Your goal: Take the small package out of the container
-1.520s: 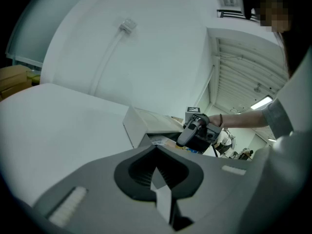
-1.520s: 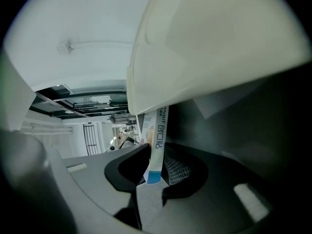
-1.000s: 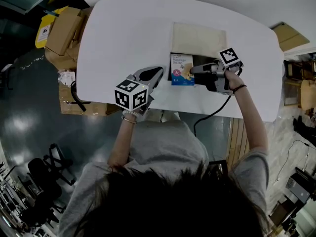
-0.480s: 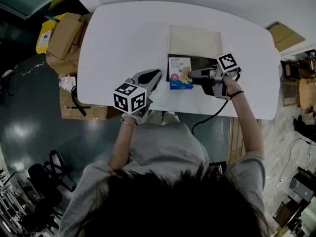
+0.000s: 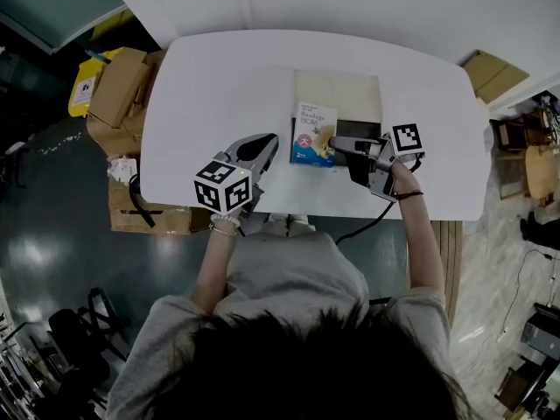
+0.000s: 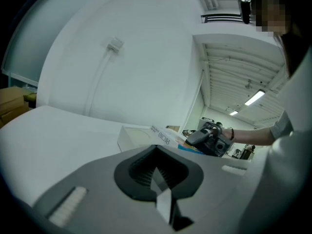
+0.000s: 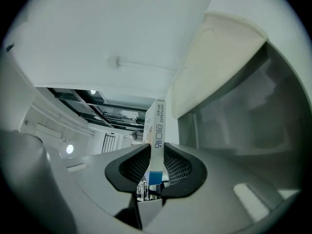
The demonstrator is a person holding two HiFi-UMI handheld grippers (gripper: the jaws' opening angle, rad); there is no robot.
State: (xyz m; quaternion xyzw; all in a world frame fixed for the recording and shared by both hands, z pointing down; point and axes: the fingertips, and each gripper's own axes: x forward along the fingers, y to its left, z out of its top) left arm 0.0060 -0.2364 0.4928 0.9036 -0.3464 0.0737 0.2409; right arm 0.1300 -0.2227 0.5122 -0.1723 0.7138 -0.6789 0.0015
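Note:
The small package [image 5: 313, 135], a flat blue-and-white box, hangs tilted over the left part of the container [image 5: 359, 94]. The container is a dark box with a beige lid folded back. My right gripper [image 5: 335, 141] is shut on the package's right edge. In the right gripper view the package [image 7: 157, 126] stands edge-on between the ribbed pads [image 7: 178, 167] of the right gripper [image 7: 156, 168], and the container's wall [image 7: 234, 106] rises to the right. My left gripper [image 5: 265, 143] lies on the table to the left, shut and holding nothing. In the left gripper view the left gripper's [image 6: 156, 172] pads meet.
The round white table [image 5: 219, 86] carries only the container. Cardboard boxes [image 5: 118, 86] are stacked on the dark floor to the left. A black cable [image 5: 359, 226] hangs off the table's near edge below the right gripper.
The right gripper keeps its hold on the package, which now sits a little more tilted over the container's left side. The left gripper has barely moved. The head camera has shifted.

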